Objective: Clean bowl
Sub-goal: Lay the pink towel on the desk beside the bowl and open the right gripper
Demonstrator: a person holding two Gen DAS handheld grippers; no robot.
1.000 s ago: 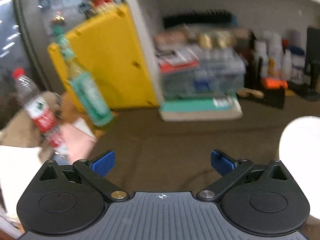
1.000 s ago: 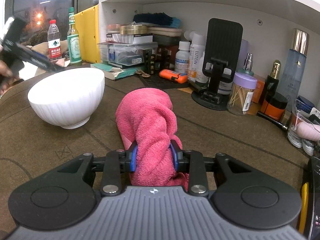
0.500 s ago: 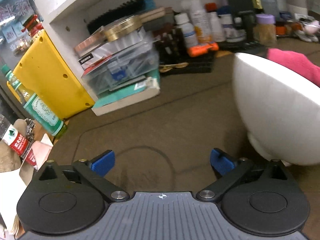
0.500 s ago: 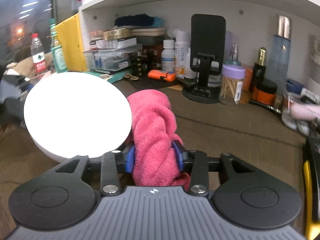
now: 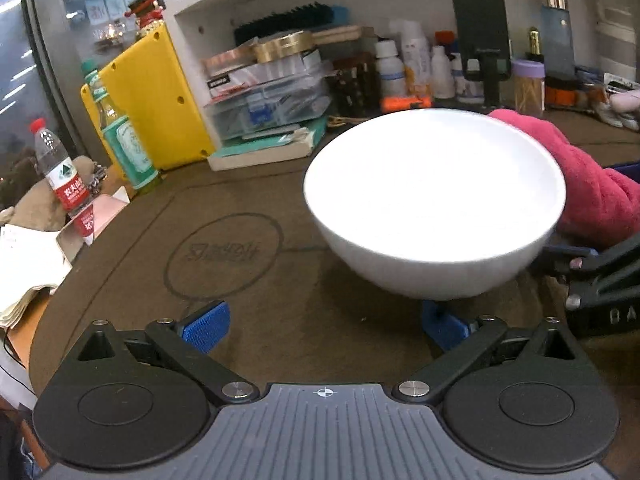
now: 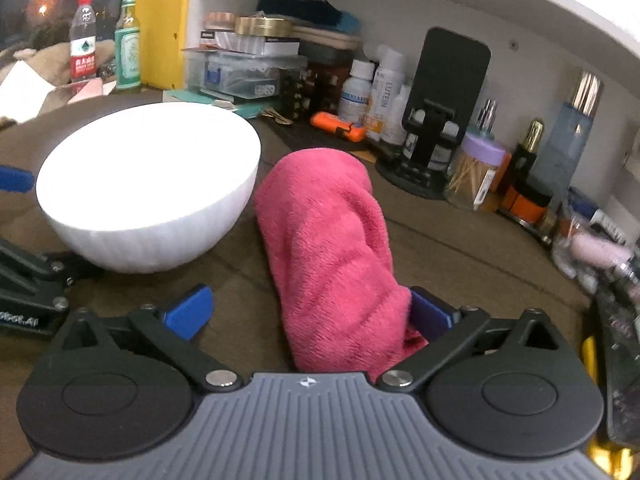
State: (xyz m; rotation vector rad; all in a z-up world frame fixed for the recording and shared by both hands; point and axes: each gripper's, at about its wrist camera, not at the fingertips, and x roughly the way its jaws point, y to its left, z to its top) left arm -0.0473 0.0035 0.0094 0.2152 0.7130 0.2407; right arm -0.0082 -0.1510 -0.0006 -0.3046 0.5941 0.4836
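Note:
A white bowl [image 5: 434, 200] stands upright on the brown mat, also in the right wrist view [image 6: 148, 188]. My left gripper [image 5: 324, 326] is open and empty, its right pad just below the bowl's near side. A rolled pink towel [image 6: 332, 252] lies right of the bowl, also in the left wrist view [image 5: 592, 188]. My right gripper [image 6: 308, 314] is open; the towel lies between its jaws, against the right pad, well apart from the left pad.
A white shelf unit holds plastic boxes [image 5: 272, 96], bottles [image 6: 372, 92] and a black phone stand [image 6: 436, 108]. A yellow case [image 5: 152, 96], a green bottle [image 5: 124, 132] and a water bottle [image 5: 64, 176] stand at the left. Papers [image 5: 28, 264] lie at the mat's left edge.
My left gripper has swung right to face the bowl and come close to it. My right gripper has opened, releasing its grip on the pink towel.

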